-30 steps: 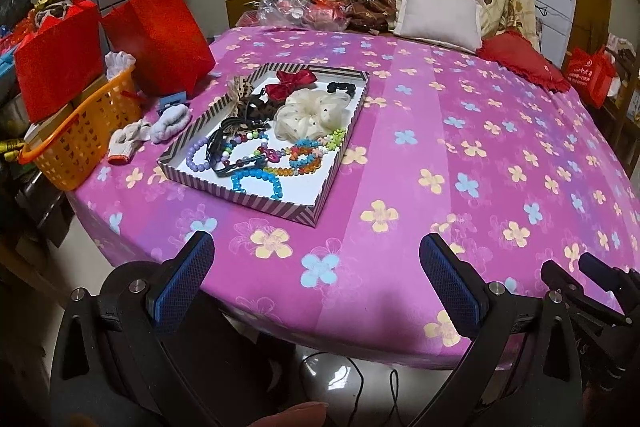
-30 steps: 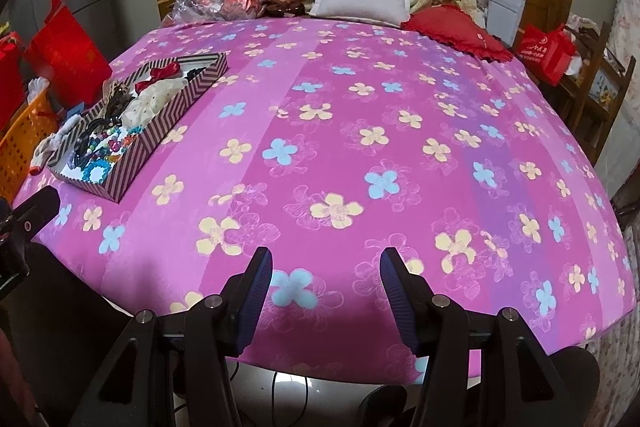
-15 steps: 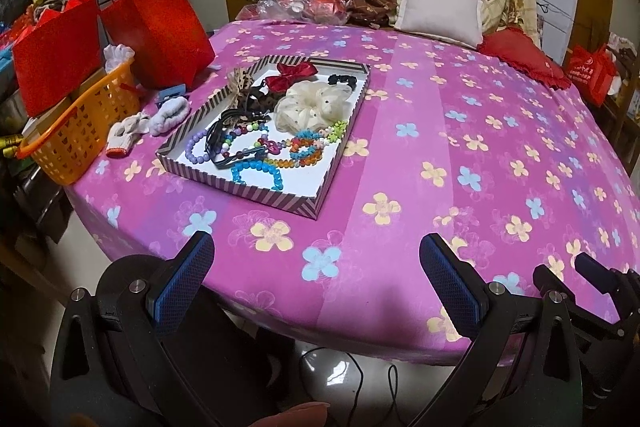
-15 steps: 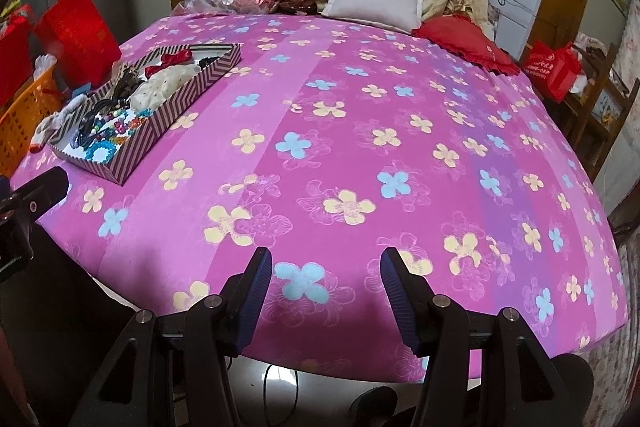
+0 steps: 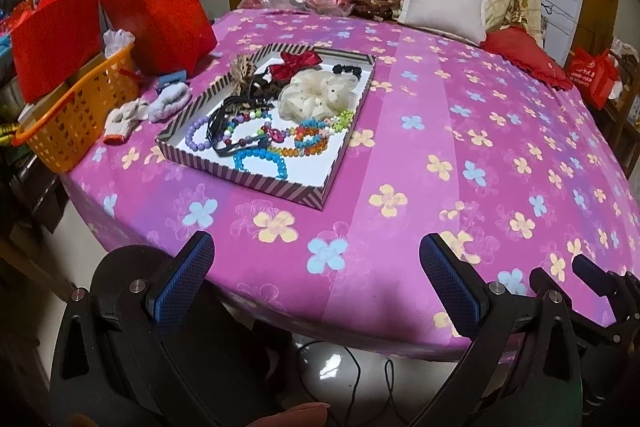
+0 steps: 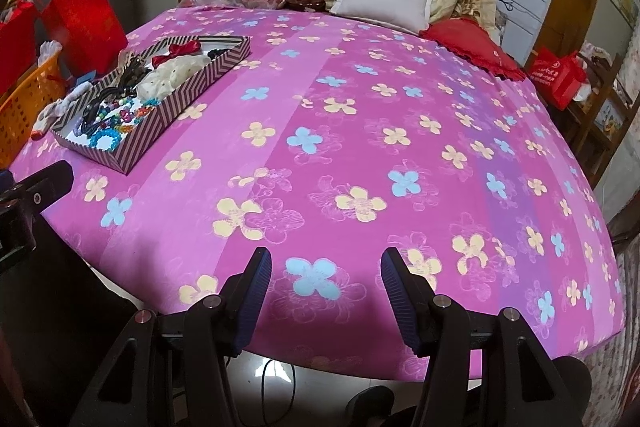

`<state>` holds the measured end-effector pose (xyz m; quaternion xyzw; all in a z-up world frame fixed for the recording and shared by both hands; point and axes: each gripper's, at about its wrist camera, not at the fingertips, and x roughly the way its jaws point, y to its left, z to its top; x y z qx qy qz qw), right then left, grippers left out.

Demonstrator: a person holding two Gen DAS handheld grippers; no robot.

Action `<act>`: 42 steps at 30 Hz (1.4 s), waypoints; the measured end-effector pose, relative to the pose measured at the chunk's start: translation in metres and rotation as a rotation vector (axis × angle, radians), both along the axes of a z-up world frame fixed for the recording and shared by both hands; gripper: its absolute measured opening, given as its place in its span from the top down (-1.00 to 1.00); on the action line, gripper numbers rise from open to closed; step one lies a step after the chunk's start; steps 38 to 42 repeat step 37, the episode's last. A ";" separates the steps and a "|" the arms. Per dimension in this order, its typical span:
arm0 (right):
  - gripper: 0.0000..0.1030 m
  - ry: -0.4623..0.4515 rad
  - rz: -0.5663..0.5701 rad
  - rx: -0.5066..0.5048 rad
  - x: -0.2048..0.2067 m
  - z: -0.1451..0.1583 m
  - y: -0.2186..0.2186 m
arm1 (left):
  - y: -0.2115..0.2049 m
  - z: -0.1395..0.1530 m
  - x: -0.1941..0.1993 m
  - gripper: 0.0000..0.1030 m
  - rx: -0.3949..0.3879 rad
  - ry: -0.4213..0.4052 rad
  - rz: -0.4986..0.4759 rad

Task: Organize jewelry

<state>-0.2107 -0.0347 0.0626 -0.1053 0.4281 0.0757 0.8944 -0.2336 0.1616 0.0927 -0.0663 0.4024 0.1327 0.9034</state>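
Claws (image 5: 316,251) (image 6: 326,269) gape empty, well short of striped jewelry tray (image 5: 280,187).

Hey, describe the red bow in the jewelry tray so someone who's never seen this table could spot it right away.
On the pink flowered tablecloth sits a shallow striped tray near the orange basket. Look toward the tray's far end, just behind the cream scrunchie. The red bow is the only shiny red fabric piece there; its neighbours are dark hair ties and coloured bead bracelets.

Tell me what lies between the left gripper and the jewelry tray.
Only bare flowered tablecloth separates the left gripper from the tray; nothing else lies on that stretch. The left wrist view shows it.
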 end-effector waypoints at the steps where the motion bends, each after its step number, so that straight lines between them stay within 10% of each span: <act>1: -0.07 0.000 0.002 -0.002 0.000 0.000 0.001 | 0.001 -0.001 0.000 -0.99 -0.004 0.005 0.001; 42: -0.22 0.004 -0.003 0.019 0.012 0.004 0.009 | 0.004 -0.008 0.000 -0.99 0.023 0.026 0.014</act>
